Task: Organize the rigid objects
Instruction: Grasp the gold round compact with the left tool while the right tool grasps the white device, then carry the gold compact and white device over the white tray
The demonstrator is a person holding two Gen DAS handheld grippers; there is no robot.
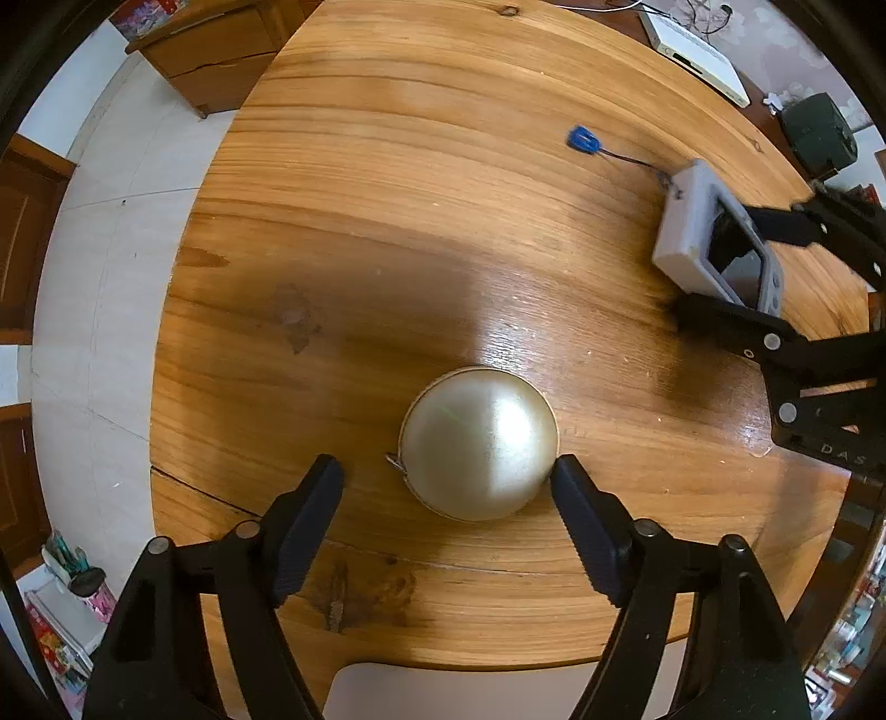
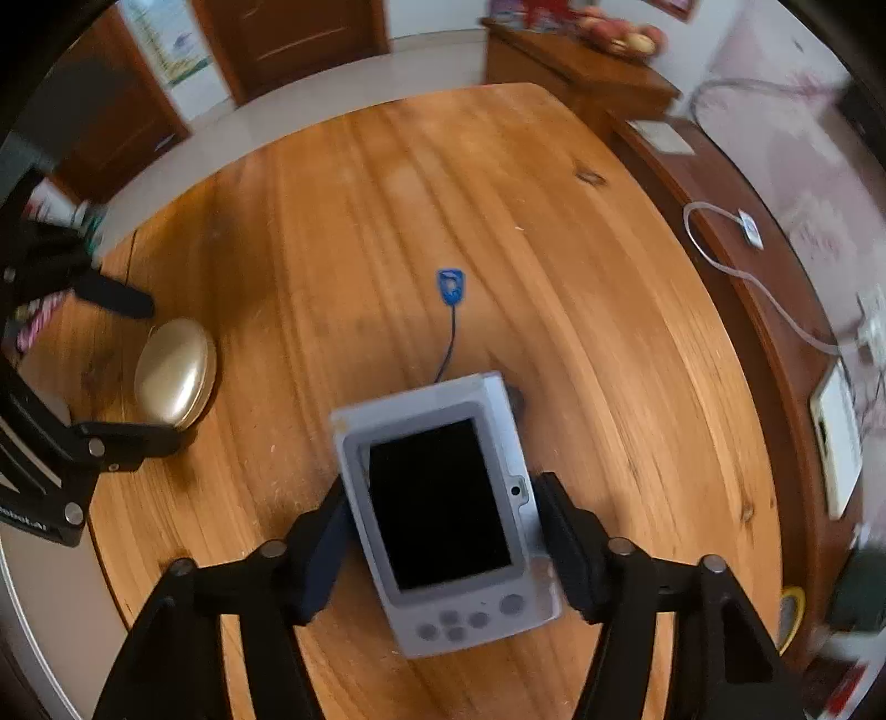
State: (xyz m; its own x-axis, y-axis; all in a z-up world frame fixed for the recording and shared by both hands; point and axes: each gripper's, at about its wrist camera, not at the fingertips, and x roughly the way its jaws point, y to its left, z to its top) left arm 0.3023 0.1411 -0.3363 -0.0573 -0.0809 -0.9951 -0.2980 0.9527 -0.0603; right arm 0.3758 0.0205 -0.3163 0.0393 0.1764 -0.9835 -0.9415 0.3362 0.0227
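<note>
A pearly gold domed object (image 1: 479, 443) (image 2: 174, 376) rests on the round wooden table (image 1: 387, 194) (image 2: 332, 221). My left gripper (image 1: 446, 476) (image 2: 147, 368) points down around it. Its right pad meets the dome's rim and the left pad stands apart, so it is open. My right gripper (image 2: 440, 495) (image 1: 725, 266) is shut on a grey handheld device with a dark screen (image 2: 443, 509) (image 1: 686, 232), pads on its two long sides. The device is tilted just above the table. A thin cord runs from it to a blue tag (image 2: 451, 285) (image 1: 581, 138) lying on the wood.
A pale chair seat (image 1: 443, 692) shows under the table's near edge. To the right a dark sideboard (image 2: 747, 260) carries a white box (image 1: 698, 50) (image 2: 836, 437), cables and a dark green object (image 1: 819, 135). A wooden cabinet (image 1: 205, 55) stands on the tiled floor.
</note>
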